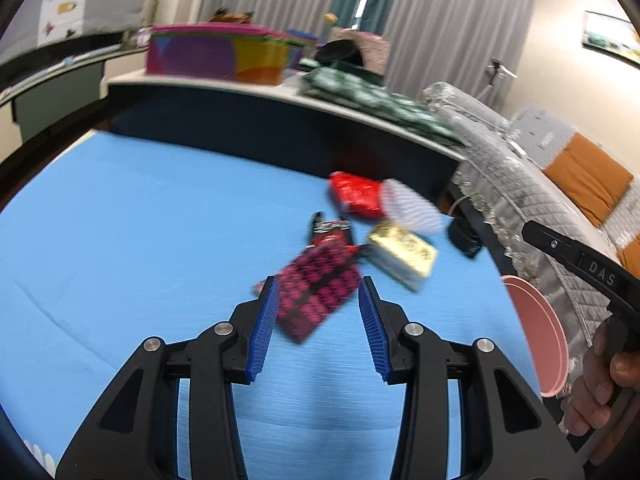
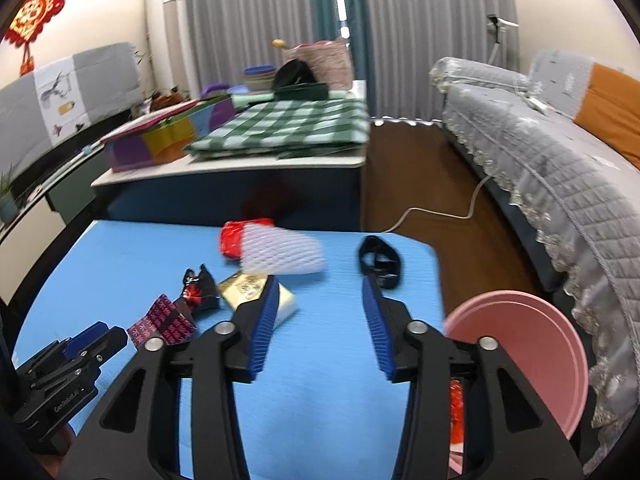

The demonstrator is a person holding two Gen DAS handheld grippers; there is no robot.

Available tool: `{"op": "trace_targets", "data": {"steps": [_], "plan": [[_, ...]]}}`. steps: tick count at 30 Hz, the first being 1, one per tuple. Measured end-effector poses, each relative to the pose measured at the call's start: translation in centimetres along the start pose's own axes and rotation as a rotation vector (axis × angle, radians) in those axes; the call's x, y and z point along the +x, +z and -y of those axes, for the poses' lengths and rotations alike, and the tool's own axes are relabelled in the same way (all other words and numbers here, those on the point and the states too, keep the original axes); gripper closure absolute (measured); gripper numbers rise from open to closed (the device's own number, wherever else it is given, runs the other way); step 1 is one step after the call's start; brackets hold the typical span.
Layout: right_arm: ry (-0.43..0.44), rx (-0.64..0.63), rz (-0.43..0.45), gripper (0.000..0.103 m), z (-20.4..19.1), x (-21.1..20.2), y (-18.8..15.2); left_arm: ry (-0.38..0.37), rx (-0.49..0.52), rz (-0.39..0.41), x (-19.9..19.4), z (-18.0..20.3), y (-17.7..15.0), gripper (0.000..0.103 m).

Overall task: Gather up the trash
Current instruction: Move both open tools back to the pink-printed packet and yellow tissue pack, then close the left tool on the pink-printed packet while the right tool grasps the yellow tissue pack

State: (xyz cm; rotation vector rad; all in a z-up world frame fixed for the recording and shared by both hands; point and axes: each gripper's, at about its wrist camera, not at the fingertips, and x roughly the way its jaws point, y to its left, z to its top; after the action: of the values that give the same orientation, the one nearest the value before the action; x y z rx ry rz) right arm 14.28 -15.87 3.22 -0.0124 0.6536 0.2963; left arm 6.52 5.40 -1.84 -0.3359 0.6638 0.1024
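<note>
Trash lies on the blue mat [image 1: 140,240]: a pink-and-black patterned wrapper [image 1: 316,292], a small black-and-red wrapper [image 1: 330,230], a yellow packet [image 1: 402,254], a red wrapper [image 1: 354,194] and a white foam net [image 1: 412,208]. My left gripper [image 1: 319,284] is open, and the patterned wrapper lies flat just past its tips, untouched. My right gripper [image 2: 319,284] is open over bare mat with nothing between its fingers. Its left finger hides part of the yellow packet [image 2: 244,288]. A pink bin [image 2: 520,344] beside the mat's right edge holds a red wrapper [image 2: 456,404].
A black strap [image 2: 380,260] lies near the mat's far right corner. Behind the mat stands a low table [image 2: 240,166] with a green checked cloth and a coloured box. A grey-covered sofa [image 2: 540,160] runs along the right, with a cable on the brown floor.
</note>
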Motion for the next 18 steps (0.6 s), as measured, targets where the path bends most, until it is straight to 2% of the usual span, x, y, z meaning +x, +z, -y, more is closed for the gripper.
{"op": "trace_targets", "data": {"steps": [5,13,18], "plan": [[0.035,-0.034,-0.038,0.053,-1.5,2.8,-0.2,0.011,-0.054,-0.041,1.9,-1.6,0.0,0.062],[0.095,-0.082,-0.102,0.027,-2.7,6.9,-0.7,0.003,-0.101,-0.1,4.3,-2.2,0.2,0.062],[0.1,-0.109,-0.141,0.021,-2.9,9.1,-1.1,-0.006,-0.119,-0.135,5.3,-2.2,0.0,0.062]]}}
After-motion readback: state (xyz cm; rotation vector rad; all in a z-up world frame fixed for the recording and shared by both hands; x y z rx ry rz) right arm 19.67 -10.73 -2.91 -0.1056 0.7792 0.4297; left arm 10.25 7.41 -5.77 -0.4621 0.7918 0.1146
